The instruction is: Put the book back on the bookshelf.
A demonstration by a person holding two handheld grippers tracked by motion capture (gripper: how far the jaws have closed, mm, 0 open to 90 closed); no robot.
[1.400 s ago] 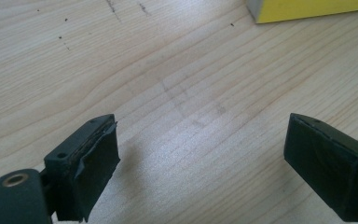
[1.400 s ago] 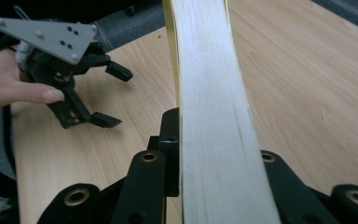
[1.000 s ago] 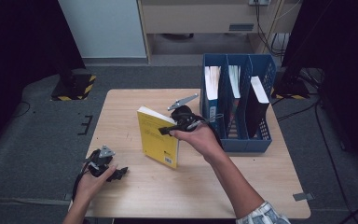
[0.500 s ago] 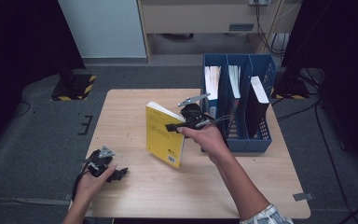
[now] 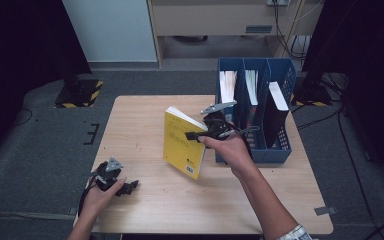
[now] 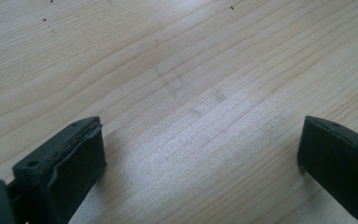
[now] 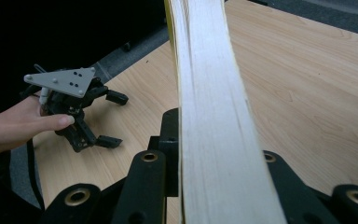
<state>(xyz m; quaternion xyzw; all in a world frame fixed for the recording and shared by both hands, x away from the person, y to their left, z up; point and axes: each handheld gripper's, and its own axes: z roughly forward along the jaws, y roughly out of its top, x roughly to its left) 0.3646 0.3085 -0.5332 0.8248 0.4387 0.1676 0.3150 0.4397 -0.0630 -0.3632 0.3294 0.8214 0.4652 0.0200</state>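
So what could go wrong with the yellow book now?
The right gripper pinches the yellow book only at one edge, with the book hanging tilted above the table, so it could swing or slip out. The blue file holder already has books in its slots, so this one might bump a divider going in. The left gripper rests open on the table, too far off to steady it.

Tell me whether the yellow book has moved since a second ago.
Yes. The yellow book, clamped in the right hand-held gripper, has shifted right toward the blue file rack, judged against the table edge.
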